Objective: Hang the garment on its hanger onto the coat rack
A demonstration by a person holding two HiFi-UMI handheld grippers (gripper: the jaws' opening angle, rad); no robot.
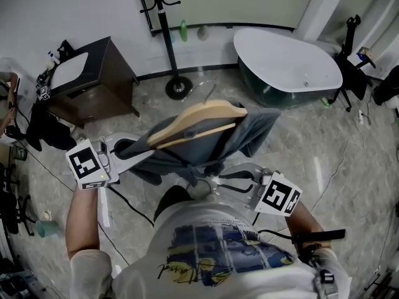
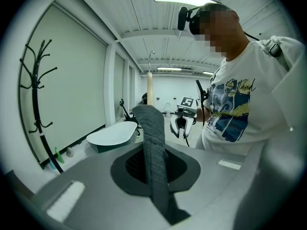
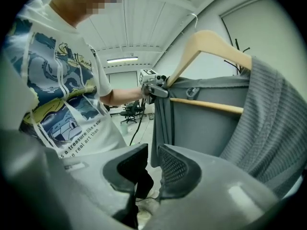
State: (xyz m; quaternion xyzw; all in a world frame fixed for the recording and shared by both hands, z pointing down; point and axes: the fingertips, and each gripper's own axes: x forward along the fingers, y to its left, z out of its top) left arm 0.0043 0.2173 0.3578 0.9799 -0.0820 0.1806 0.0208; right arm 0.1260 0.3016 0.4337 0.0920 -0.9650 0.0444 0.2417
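A grey garment (image 1: 246,136) hangs on a wooden hanger (image 1: 199,120) that is held up between my two grippers. My left gripper (image 1: 138,149) is shut on a fold of the grey fabric (image 2: 152,143), which rises from between its jaws. In the right gripper view the left gripper (image 3: 154,89) sits at the hanger's (image 3: 206,44) left end. My right gripper (image 1: 207,182) is open just below the garment's hem, with only floor showing between its jaws (image 3: 152,153). The black coat rack (image 1: 167,36) stands ahead by the wall, and also shows in the left gripper view (image 2: 37,95).
A white bathtub (image 1: 290,67) lies to the right of the rack's round base (image 1: 179,87). A dark cabinet with a white basin (image 1: 93,80) stands at the left. A green bottle (image 1: 183,30) is by the wall. Cables cross the marble floor (image 1: 349,148).
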